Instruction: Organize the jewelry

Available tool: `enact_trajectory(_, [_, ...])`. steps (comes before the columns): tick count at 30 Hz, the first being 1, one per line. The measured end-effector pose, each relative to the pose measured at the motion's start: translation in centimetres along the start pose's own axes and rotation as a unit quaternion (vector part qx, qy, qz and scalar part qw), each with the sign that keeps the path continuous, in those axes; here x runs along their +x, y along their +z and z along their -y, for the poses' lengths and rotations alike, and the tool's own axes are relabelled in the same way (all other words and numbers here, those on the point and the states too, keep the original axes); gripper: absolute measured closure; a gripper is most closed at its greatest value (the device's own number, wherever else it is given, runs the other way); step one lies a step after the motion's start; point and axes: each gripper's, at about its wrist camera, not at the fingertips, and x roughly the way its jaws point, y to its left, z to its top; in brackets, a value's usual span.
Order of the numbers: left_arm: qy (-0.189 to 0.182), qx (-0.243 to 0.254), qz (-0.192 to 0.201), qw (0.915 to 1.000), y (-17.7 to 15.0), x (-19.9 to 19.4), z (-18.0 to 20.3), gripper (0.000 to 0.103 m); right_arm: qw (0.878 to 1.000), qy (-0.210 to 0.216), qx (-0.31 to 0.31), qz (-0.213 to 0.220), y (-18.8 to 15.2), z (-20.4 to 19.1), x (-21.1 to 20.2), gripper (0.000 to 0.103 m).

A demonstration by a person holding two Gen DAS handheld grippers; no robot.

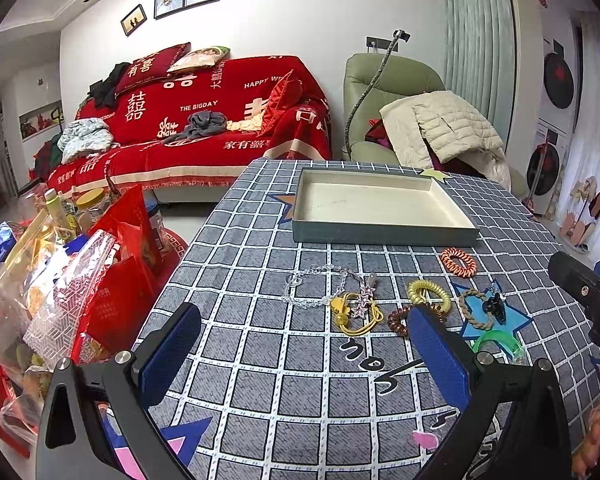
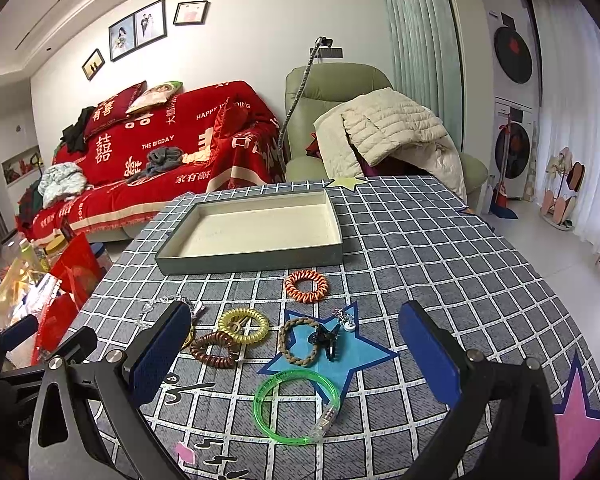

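Note:
A shallow grey box tray with a cream inside stands empty at the table's middle. In front of it lie a clear bead bracelet, a yellow hair tie, a star clip, yellow, brown and orange coil ties, a braided band, a black claw clip and a green bangle. My left gripper hovers open near the yellow tie. My right gripper hangs open over the green bangle and holds nothing.
The checked tablecloth covers the whole table. Bags and jars of snacks crowd the left side below the table edge. A red-covered sofa and a green armchair stand behind. The right gripper's body shows at the left view's edge.

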Motion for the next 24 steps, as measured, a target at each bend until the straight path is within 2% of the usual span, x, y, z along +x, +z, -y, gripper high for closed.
enact_trajectory(24, [-0.002,-0.002,-0.003,1.0000,-0.08,0.16,-0.15,0.000,1.000,0.001,0.000,-0.002,-0.11,-0.07,0.03,0.000])
